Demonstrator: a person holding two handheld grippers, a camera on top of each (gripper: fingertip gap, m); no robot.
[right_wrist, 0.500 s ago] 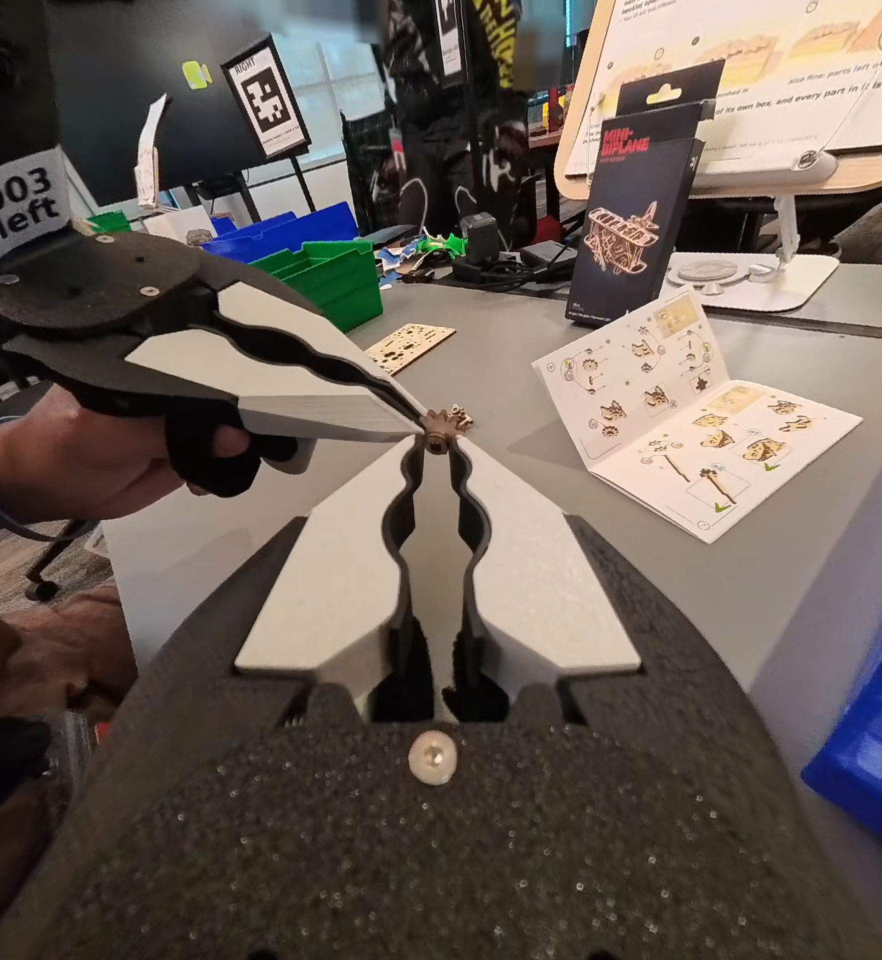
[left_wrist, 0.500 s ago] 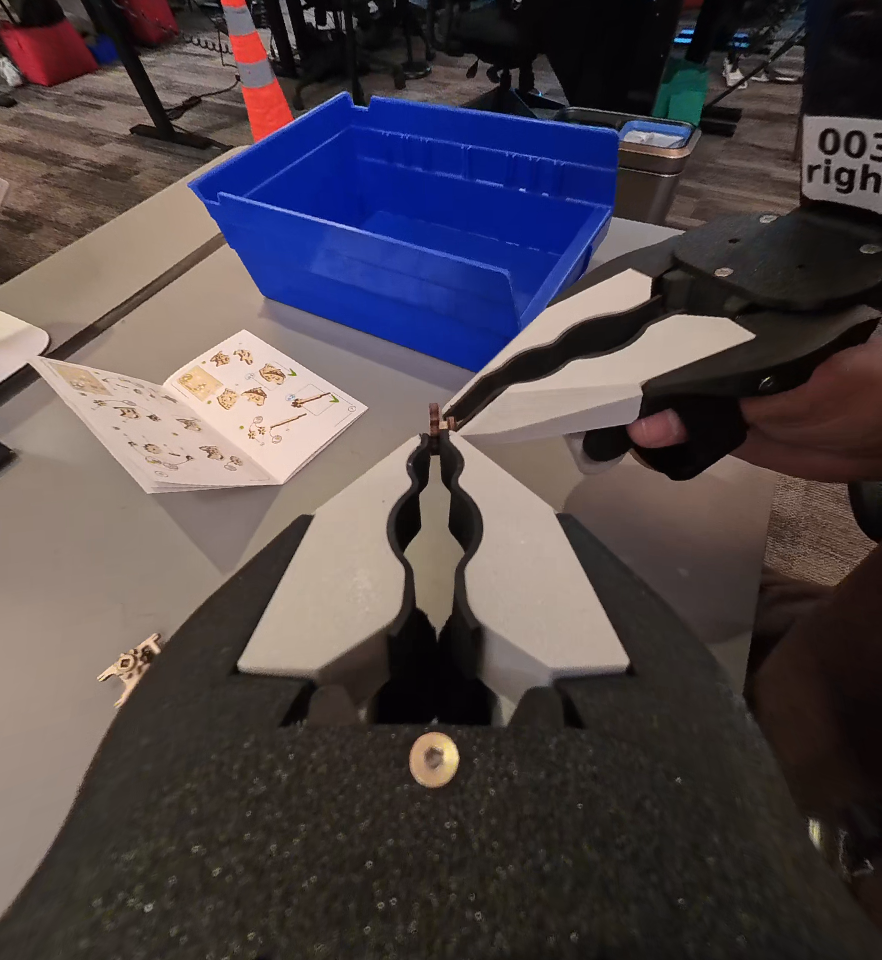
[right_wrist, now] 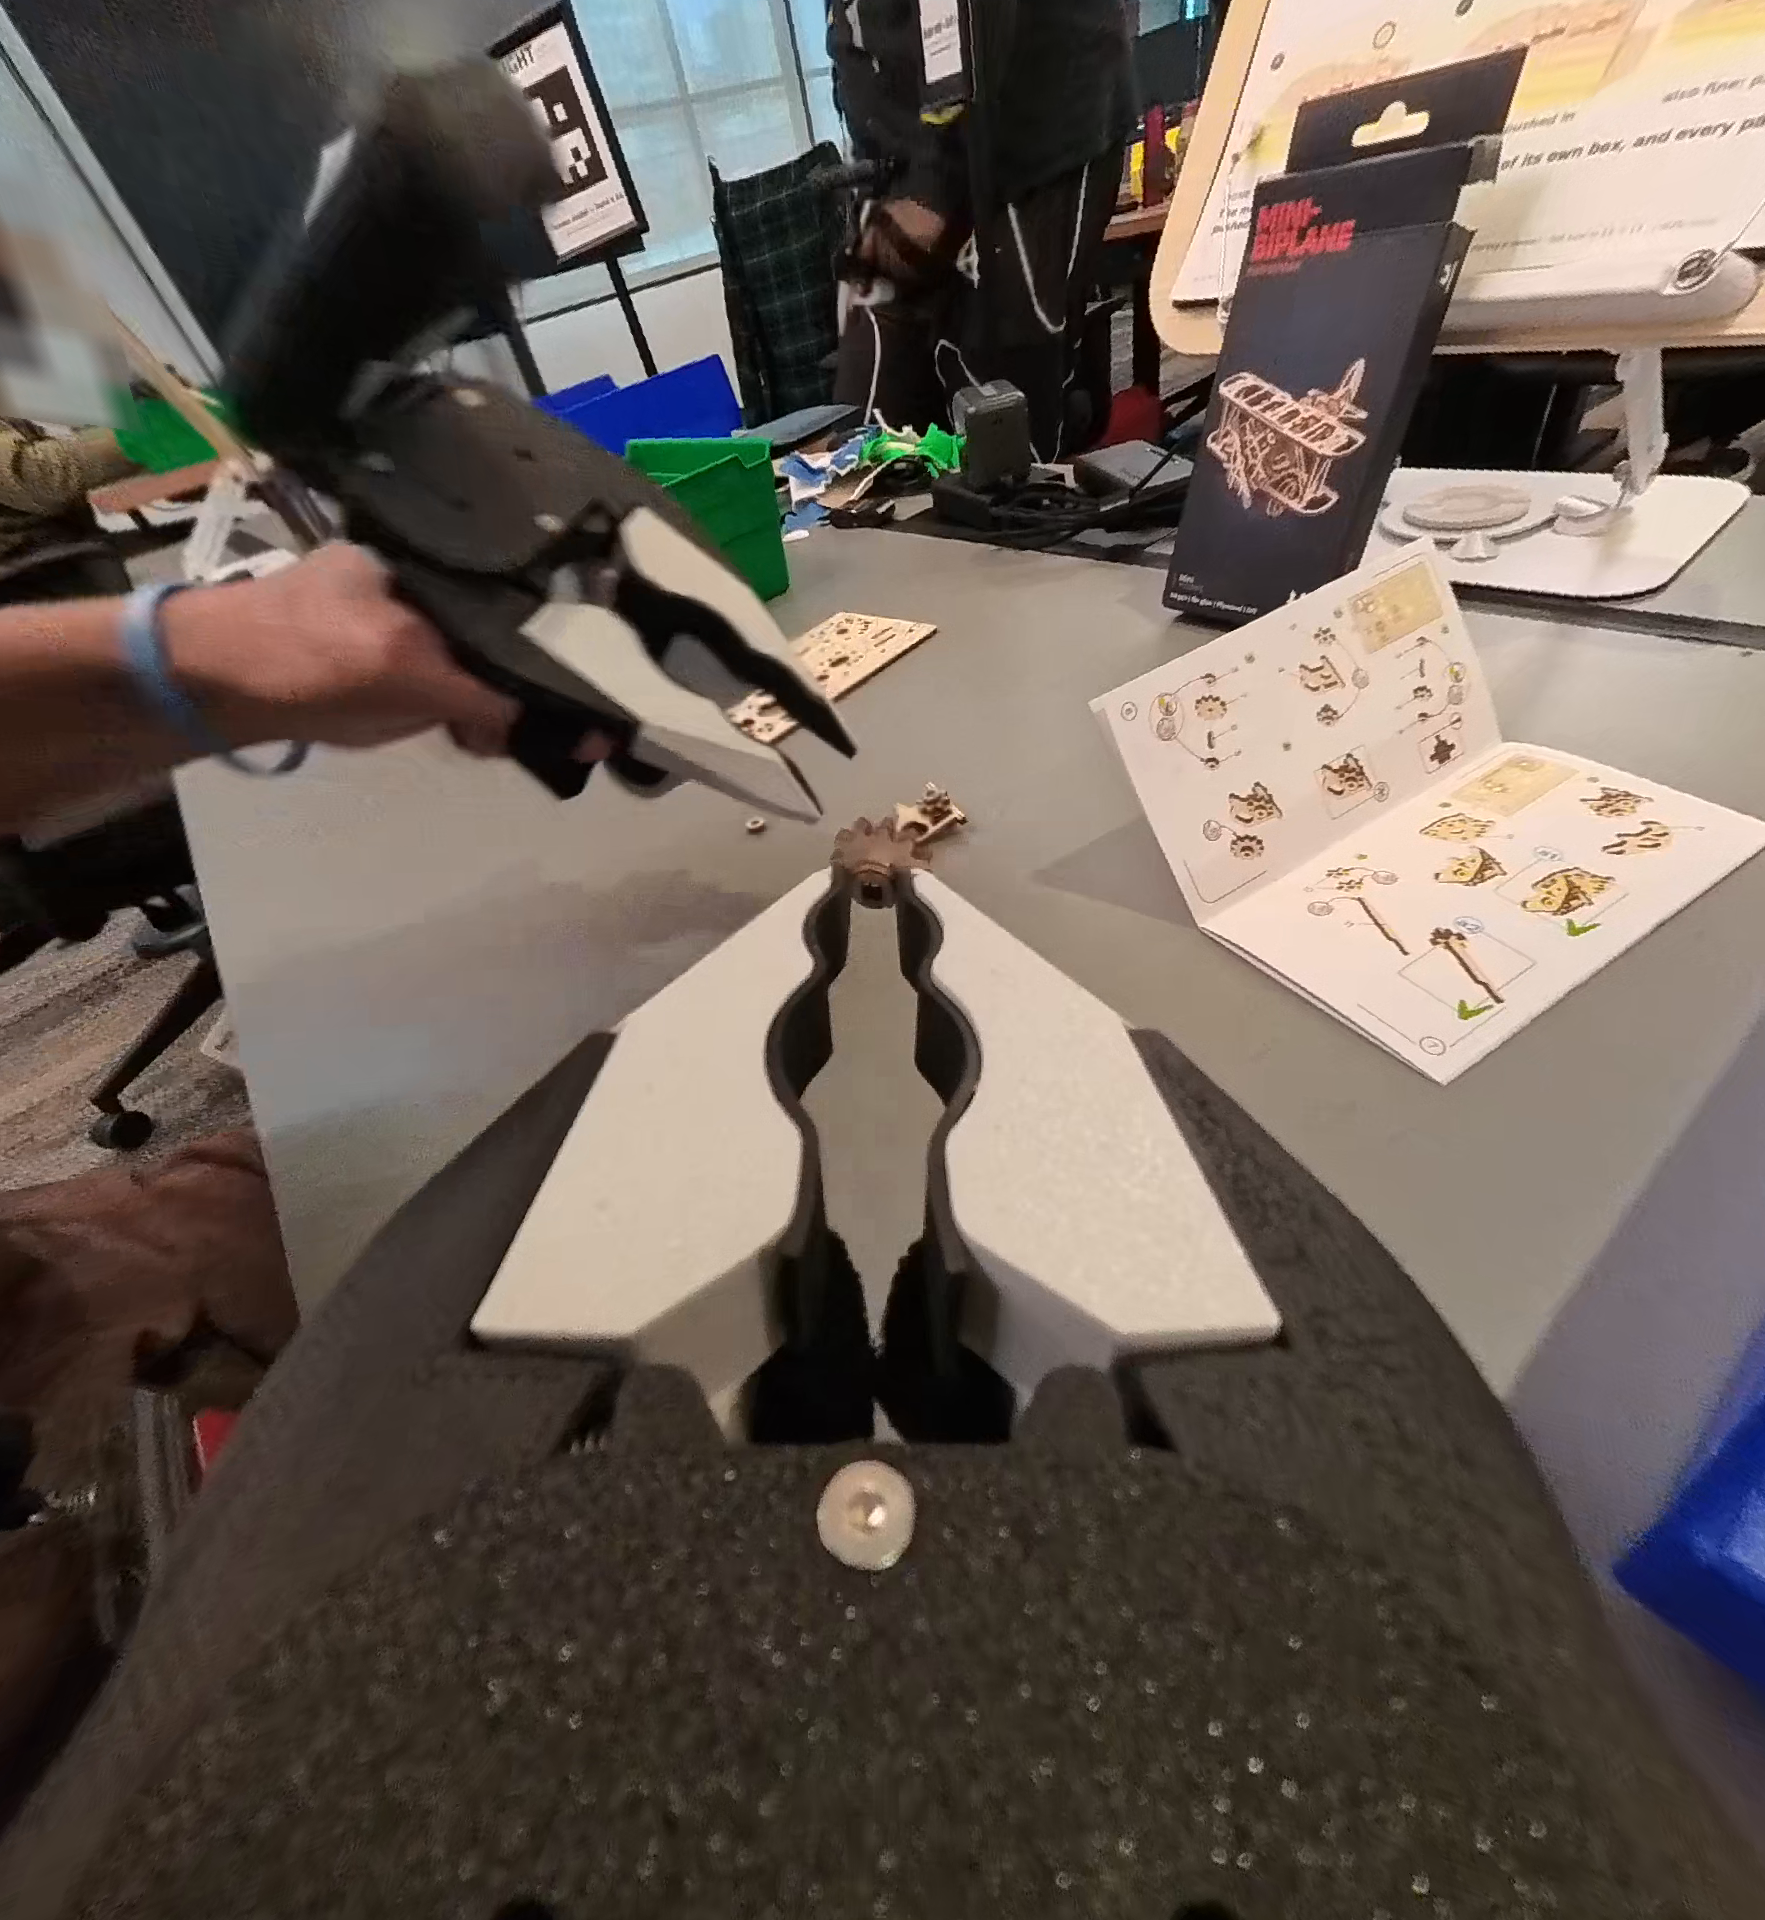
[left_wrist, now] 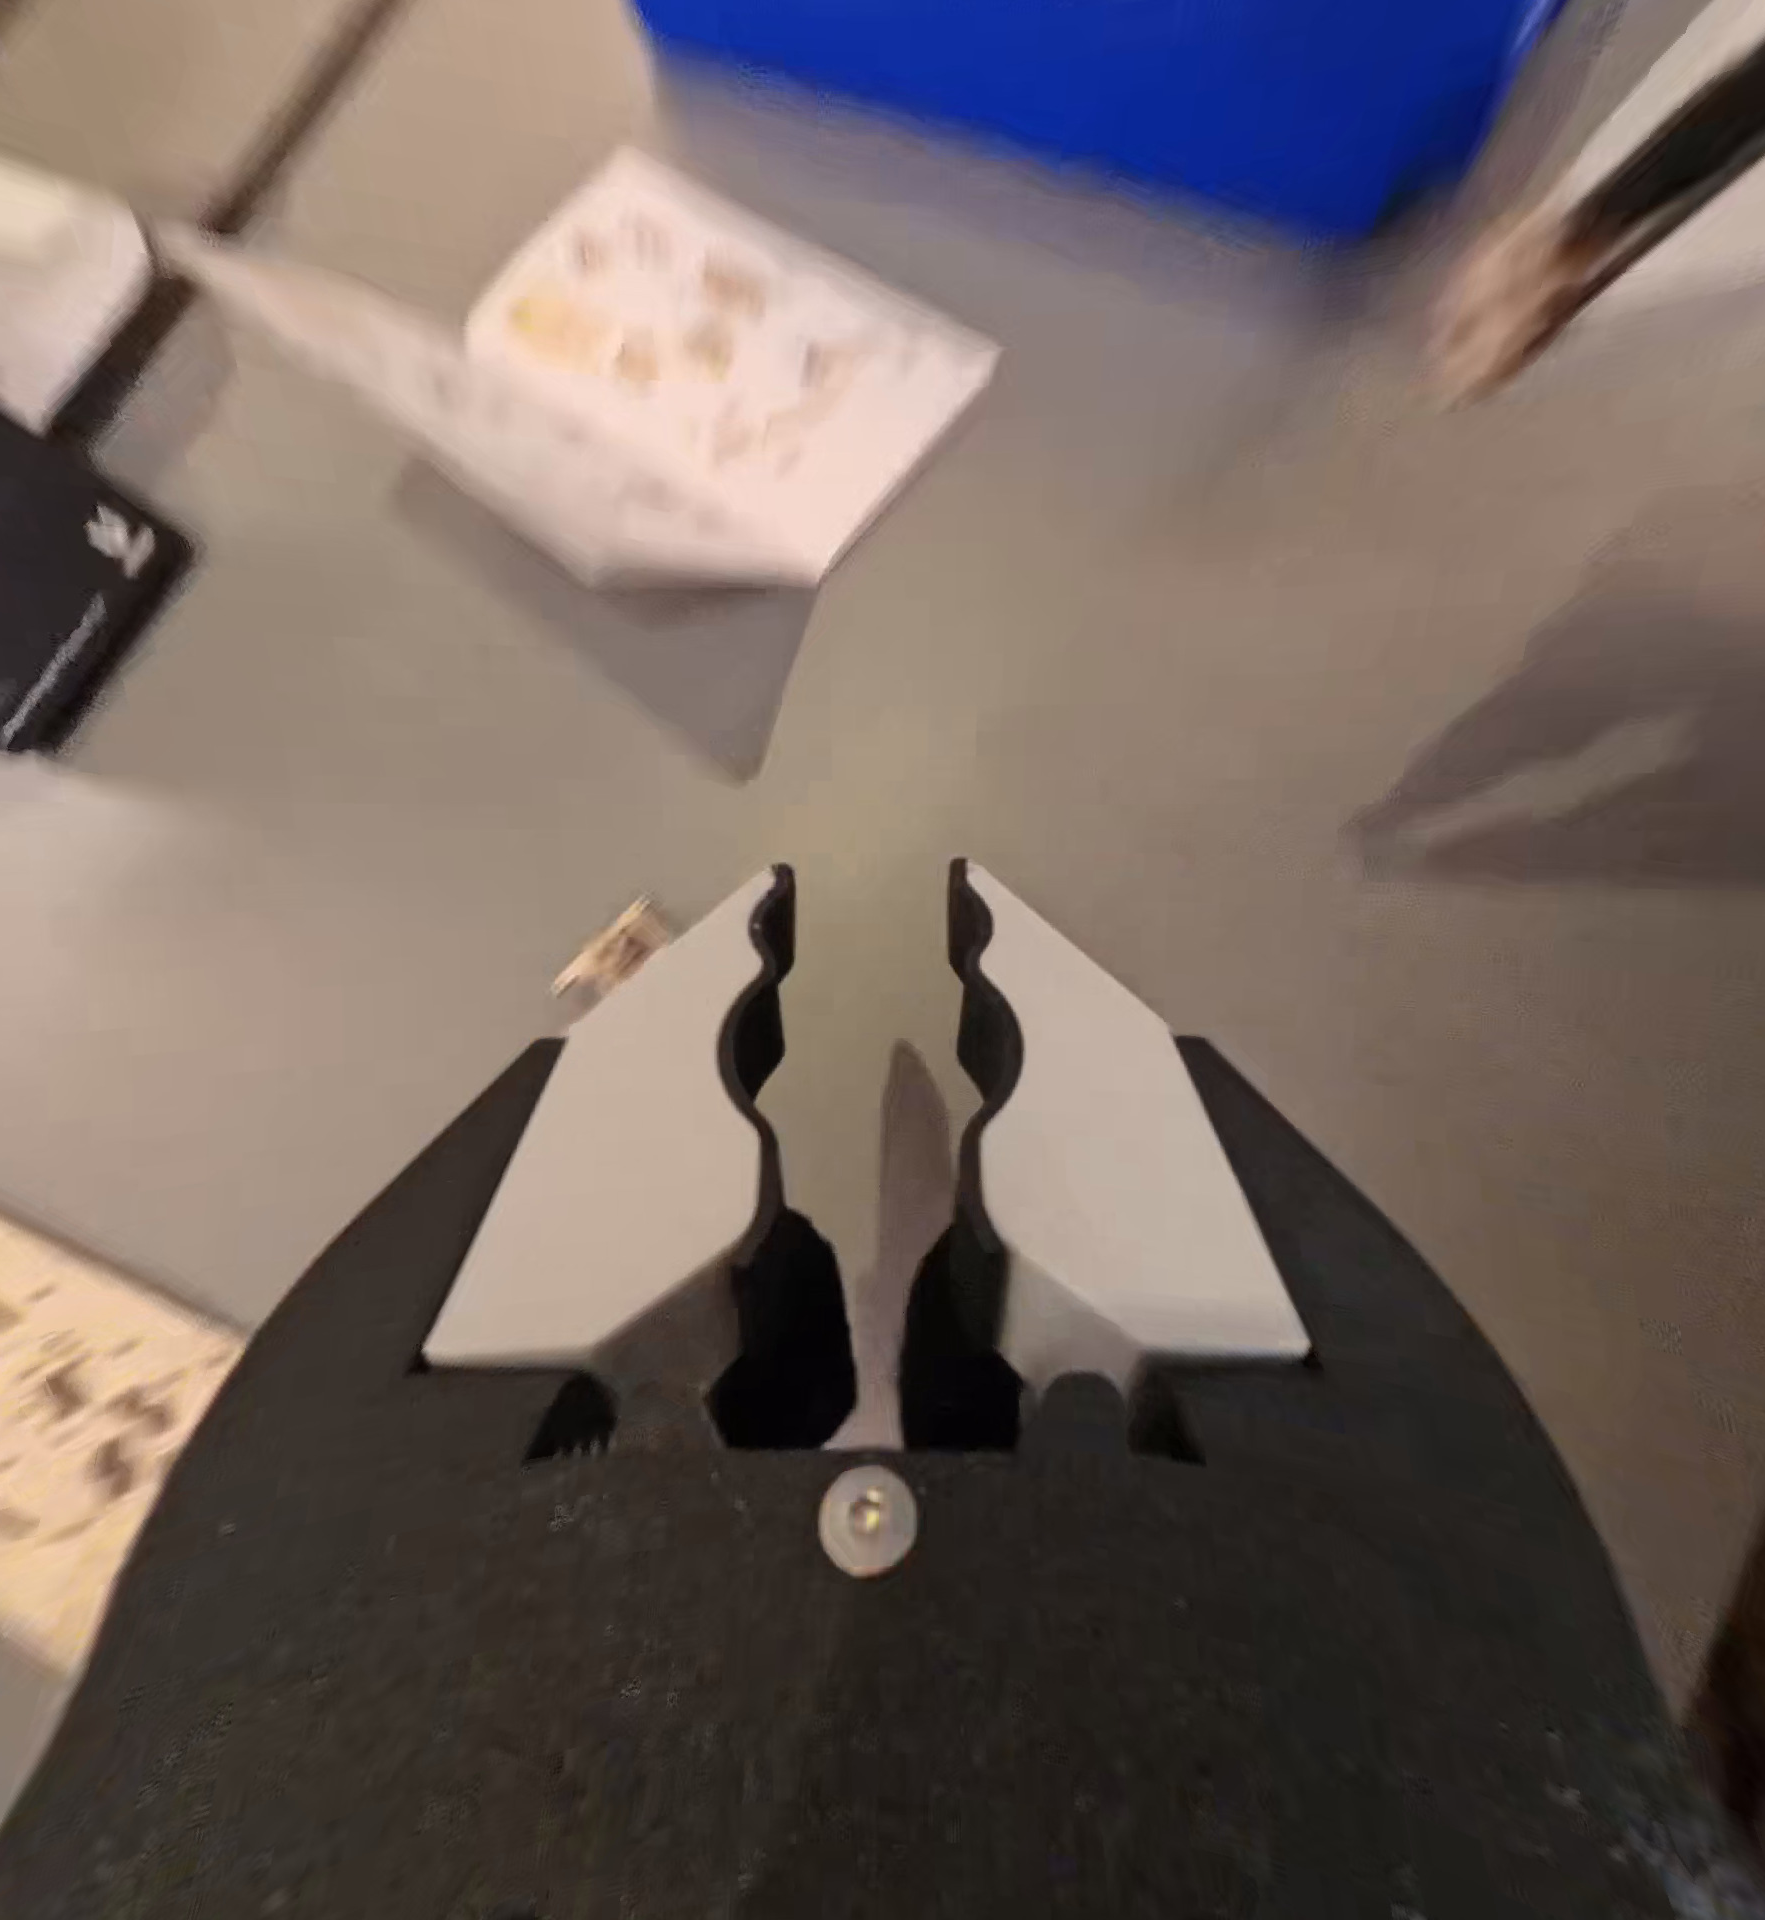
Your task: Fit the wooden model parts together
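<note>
With our right tool [right_wrist: 870, 885] pinching the wooden gear [right_wrist: 865, 854], we lower the empty, parted left tool [right_wrist: 828, 774] squarely over the loose part [right_wrist: 928, 812] on the table [right_wrist: 1013, 665].

Right gripper [right_wrist: 865, 891]: rough, speckled matt black body, smooth matt grey plastic fingers [right_wrist: 1054, 1143], shiny metal screw [right_wrist: 864, 1524]. Small wooden gear [right_wrist: 865, 854] pale brown, unvarnished. Table [right_wrist: 504, 966] smooth matt grey. Booklet [right_wrist: 1418, 821] white paper near far right edge. Blue bin [right_wrist: 1761, 1538] glossy plastic.
</note>
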